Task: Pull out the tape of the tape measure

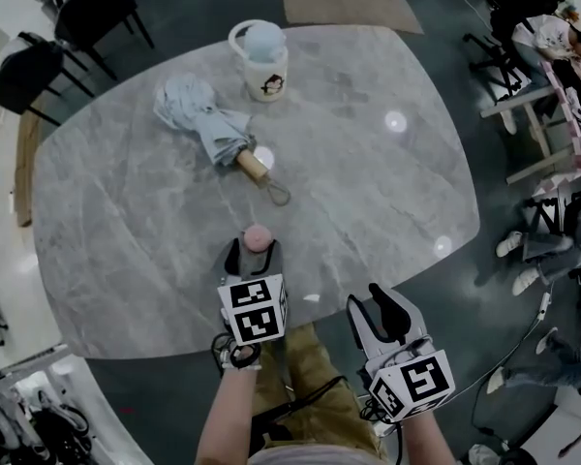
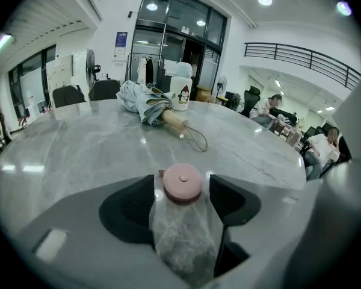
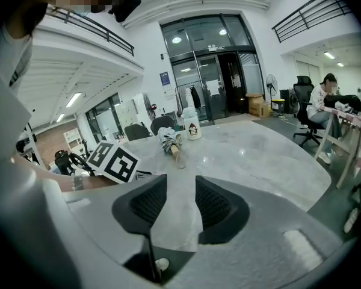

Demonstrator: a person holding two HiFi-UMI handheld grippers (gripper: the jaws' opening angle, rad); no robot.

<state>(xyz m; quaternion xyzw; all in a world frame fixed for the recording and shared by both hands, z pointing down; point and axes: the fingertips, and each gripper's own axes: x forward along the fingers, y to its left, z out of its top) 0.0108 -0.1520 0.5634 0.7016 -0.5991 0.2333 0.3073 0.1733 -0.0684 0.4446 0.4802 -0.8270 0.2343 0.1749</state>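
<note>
A small round pink tape measure (image 1: 259, 235) lies flat on the grey marble table (image 1: 368, 192) near its front edge. My left gripper (image 1: 255, 250) stands open around it, one jaw on each side. In the left gripper view the pink tape measure (image 2: 182, 183) sits between the dark pads (image 2: 135, 206) with a narrow gap on both sides, and no tape shows outside its case. My right gripper (image 1: 376, 308) hangs off the table's near edge to the right, open, with nothing between its fingers (image 3: 213, 206).
A folded pale blue umbrella (image 1: 208, 119) with a wooden handle lies mid-table beyond the tape measure. A white mug with a cartoon print (image 1: 261, 61) stands at the far edge. Black chairs (image 1: 39, 66) are at the back left; seated people and desks (image 1: 562, 46) are at the right.
</note>
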